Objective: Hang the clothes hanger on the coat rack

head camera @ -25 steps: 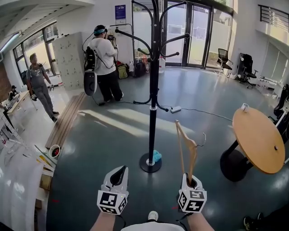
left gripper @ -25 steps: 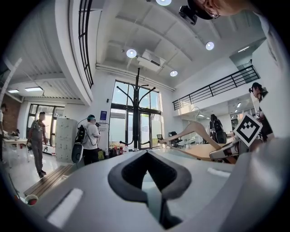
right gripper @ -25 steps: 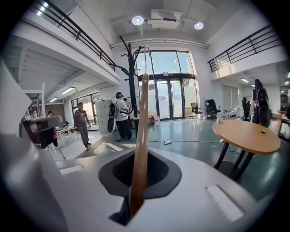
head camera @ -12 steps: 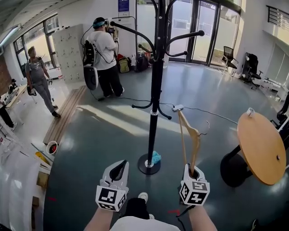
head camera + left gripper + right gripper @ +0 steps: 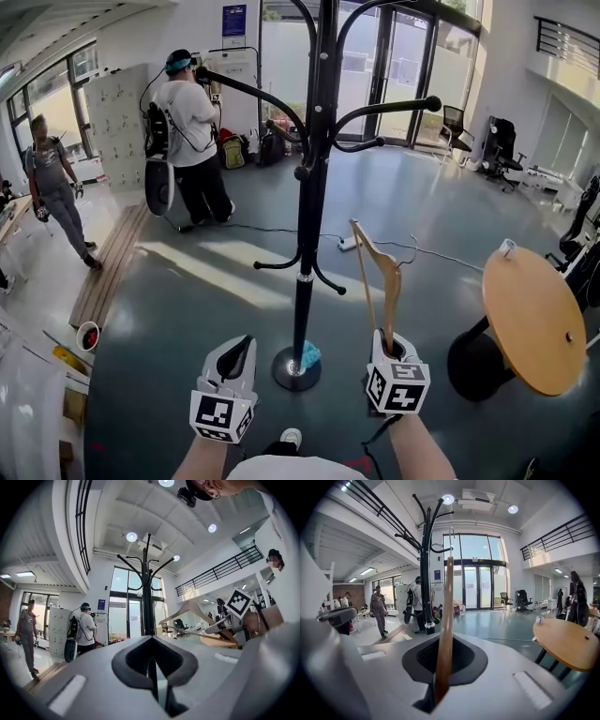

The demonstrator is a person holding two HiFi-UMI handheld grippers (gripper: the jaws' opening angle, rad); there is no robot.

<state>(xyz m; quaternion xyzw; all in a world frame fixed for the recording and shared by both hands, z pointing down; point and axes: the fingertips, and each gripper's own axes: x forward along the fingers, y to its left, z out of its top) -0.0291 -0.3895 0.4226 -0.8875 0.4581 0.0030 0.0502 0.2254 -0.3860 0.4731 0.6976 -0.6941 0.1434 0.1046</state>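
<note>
Wooden hanger [image 5: 379, 281] stands upright in my right gripper [image 5: 391, 349], jaws clamped on its lower end, its wire hook [image 5: 451, 531] uppermost. It's near the black coat rack [image 5: 307, 187], not touching. My left gripper [image 5: 238, 360] is pressed together on nothing. I judge this the carry-up step: next I must raise the hook above a rack arm [image 5: 394, 108], then lower it on

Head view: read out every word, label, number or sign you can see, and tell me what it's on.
Blue poster on the back wall: print too small to read.
Marker cube on left tongs, marker cube on right tongs: square patterns only, no letters or numbers.
Wooden clothes hanger in the right tongs: no print visible.
No legible text anywhere.
</note>
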